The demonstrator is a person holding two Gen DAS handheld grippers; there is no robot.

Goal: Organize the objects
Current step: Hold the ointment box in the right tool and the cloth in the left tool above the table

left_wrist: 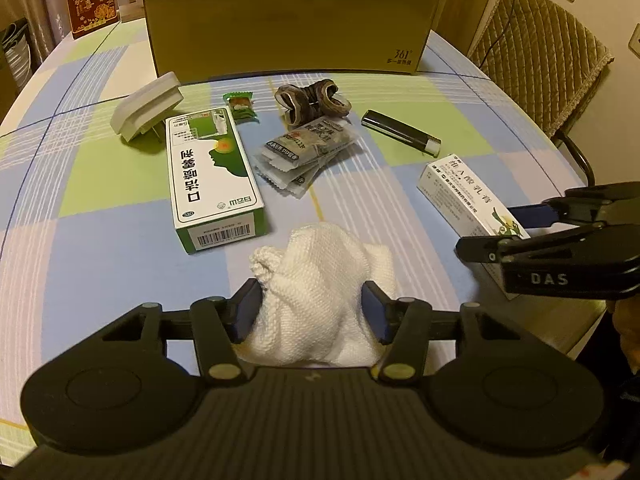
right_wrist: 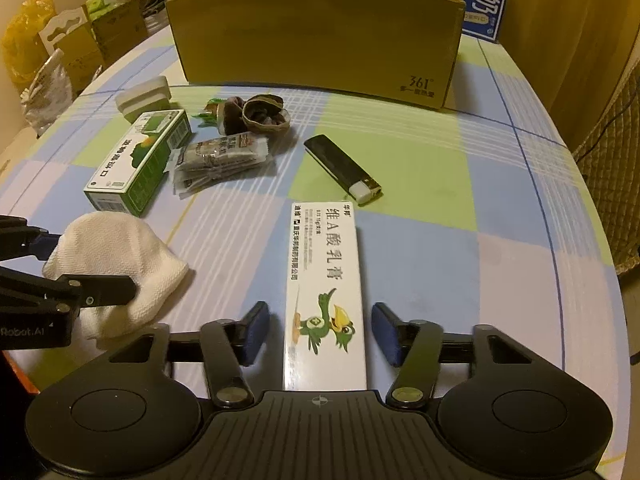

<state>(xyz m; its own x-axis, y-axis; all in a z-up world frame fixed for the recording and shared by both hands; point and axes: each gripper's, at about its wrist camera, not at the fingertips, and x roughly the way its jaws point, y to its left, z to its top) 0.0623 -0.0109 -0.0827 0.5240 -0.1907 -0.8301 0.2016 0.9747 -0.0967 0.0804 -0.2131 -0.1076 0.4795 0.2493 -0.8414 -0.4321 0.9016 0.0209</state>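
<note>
1. Left gripper (left_wrist: 310,312): pressed in on the white cloth (left_wrist: 320,280) from both sides, near the front edge of the table (left_wrist: 100,260). Squeezed snug, cloth bulging out past the fingers.
2. Right gripper (right_wrist: 316,332): wide open, holding nothing. One finger on each side of the white cream box (right_wrist: 324,292), a gap showing on both sides.
3. Cream box: lying flat near the front edge, long side pointing straight away from the claw toward the cardboard box (right_wrist: 316,36) at the back edge (so the fingers close across the short way, which looks right for a grab).
4. Likely next: squeeze shut on the cream box, then carry both things to the cardboard box.
5. Middle of the table: green medicine box (left_wrist: 212,176), snack packets (left_wrist: 304,148), dark curled thing (left_wrist: 312,100), black lighter (left_wrist: 400,132), white plug (left_wrist: 148,108), small green candy (left_wrist: 240,106).
6. Only in the right view: the cream box sitting between the fingers, bird picture and all. The left view shows just its far end behind the right claw.
7. Only in the left view: both fingers pinching the cloth.
</note>
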